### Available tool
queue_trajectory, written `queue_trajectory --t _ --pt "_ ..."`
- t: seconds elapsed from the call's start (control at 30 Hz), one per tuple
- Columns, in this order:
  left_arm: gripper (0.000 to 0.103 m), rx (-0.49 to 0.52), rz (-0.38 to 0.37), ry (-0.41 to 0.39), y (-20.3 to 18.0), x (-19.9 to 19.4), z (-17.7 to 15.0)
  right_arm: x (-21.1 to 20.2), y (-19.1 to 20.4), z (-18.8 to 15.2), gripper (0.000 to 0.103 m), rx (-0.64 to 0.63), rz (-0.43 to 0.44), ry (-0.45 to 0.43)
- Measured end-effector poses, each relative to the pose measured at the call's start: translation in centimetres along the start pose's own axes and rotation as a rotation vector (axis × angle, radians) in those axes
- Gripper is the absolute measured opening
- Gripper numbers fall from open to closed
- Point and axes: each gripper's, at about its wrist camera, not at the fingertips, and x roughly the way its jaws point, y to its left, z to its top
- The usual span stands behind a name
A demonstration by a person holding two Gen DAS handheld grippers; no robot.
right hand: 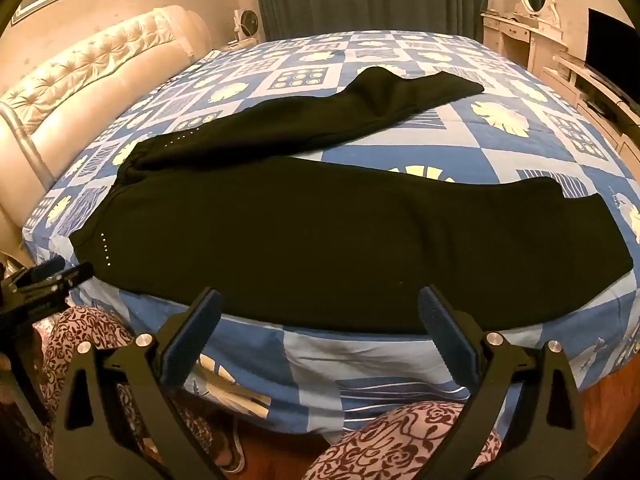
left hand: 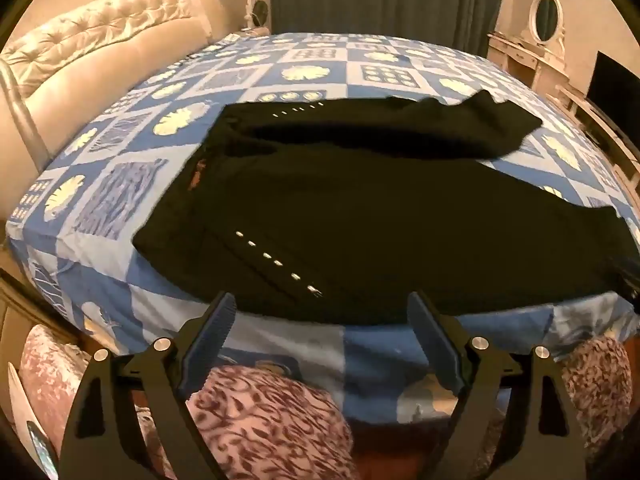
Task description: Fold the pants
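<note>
Left wrist view: we are holding our left gripper [left hand: 320, 308] with its fingers [left hand: 212, 332] spread wide and nothing between them. The black pants [left hand: 360, 220] are lying flat on the blue patterned bed [left hand: 100, 208], just past the fingertips. The waist is sitting off to the left of the fingers, and the two legs are spreading apart toward the right. No fold is showing yet.

Right wrist view: we are keeping our right gripper [right hand: 320, 304] wide open and empty too. The near leg of the pants [right hand: 340, 240] is stretching across just beyond the fingers [right hand: 448, 332], and the far leg is lying well apart behind it. We think all the folding is still waiting to be done.
</note>
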Motion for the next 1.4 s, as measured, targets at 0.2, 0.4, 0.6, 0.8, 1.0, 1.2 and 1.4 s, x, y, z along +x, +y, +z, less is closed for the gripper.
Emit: queue_trajectory --t 0.2,0.4,0.6,0.8,1.0,1.2,1.4 --pt "0.086 -0.06 0.063 -0.035 2.1 0.6 1.4 0.4 0.3 -0.1 0.099 -0.004 0.002 -0.005" --pt "0.086 -0.063 0.012 -0.081 2.3 -0.5 1.9 -0.1 -0.2 0.1 0.099 0.004 0.018 -0.012" --pt "0.086 -0.1 -0.051 -0.064 2.7 -0.6 2.9 -0.1 -0.6 0.2 0.099 0.01 0.018 -0.01" --pt "0.086 -0.088 -0.065 -0.027 2.1 -0.3 2.4 0.0 -1.0 0.2 0.099 0.016 0.013 -0.008" --pt "0.086 -0.03 -0.046 -0.059 1.2 -0.8 1.8 0.0 -1.0 0.2 0.099 0.017 0.014 -0.01" --pt "0.086 -0.094 -0.076 0.068 1.8 0.9 1.4 -0.1 -1.1 0.4 0.099 0.021 0.016 -0.016" --pt "0.086 -0.038 -0.185 -0.054 2.1 -0.7 1.6 -0.4 -1.2 0.4 0.099 0.025 0.027 -0.019"
